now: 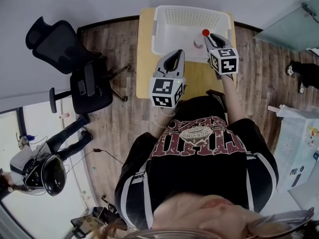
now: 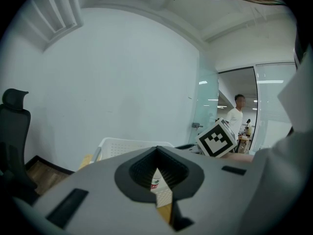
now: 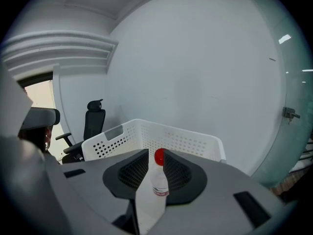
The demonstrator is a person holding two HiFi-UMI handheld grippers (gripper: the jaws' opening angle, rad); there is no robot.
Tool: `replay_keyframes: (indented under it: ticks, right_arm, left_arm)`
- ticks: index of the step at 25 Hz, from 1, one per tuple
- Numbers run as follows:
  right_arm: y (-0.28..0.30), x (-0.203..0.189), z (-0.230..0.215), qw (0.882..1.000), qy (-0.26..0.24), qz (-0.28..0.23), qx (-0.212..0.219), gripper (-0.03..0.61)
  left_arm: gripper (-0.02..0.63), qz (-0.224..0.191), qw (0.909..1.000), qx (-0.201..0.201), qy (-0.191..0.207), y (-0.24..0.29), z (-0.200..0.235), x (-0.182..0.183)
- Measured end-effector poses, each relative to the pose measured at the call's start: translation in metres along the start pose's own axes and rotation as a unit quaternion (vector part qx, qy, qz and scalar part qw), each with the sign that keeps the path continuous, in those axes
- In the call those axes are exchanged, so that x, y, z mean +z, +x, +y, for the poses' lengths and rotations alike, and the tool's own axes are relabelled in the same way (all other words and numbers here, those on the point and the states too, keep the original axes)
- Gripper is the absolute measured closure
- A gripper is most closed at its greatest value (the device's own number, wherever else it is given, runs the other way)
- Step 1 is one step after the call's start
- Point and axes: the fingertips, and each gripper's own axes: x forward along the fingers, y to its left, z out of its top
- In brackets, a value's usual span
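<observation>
The right hand-held gripper (image 1: 215,38) grasps a small clear bottle (image 3: 159,182) with a red cap (image 1: 205,32). In the right gripper view the bottle stands upright between the two dark pads, which press against its sides, and the cap shows just above the jaw tips.

In the head view the bottle is inside the walls of a white perforated basket (image 1: 192,16), at about 4 o'clock from the basket's middle. The basket sits at the 12 o'clock end of a pale wooden desk (image 1: 197,78). No view shows whether the bottle's base rests on the basket floor or hangs just above it.

The left hand-held gripper (image 1: 174,59) is clenched on nothing. Its own view shows the pads meeting at the tips, with only a thin slit below them through which the basket and the desk show. It hovers over the desk at about 7 o'clock from the basket, near the rim but apart from it.

As I judge it, the bottle is gripped and within the basket, but the grip is not let go. A black office chair (image 1: 75,68) stands at 9 o'clock from the desk.
</observation>
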Motion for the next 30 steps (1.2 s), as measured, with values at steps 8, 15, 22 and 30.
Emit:
replay_keyframes:
  ticks: [8,15,22,30]
  right_arm:
    - [0.014,-0.007,-0.003,0.999,-0.014,0.034,-0.004,0.469]
    - [0.025,-0.010,-0.008,0.998,-0.024,0.059,-0.006,0.434]
    - [0.038,-0.014,-0.007,0.996,-0.031,0.080,0.000,0.410]
    - [0.050,-0.019,-0.009,0.995,-0.027,0.098,0.011,0.394]
  left_arm:
    - [0.566,-0.003,0.9999,0.011,-0.004,-0.005,0.007,0.000]
    - [0.566,-0.003,0.9997,0.021,-0.007,-0.011,0.014,-0.001]
    - [0.566,-0.005,0.9993,0.033,-0.013,-0.019,0.025,-0.002]
    - [0.566,-0.006,0.9986,0.050,-0.018,-0.024,0.033,-0.003]
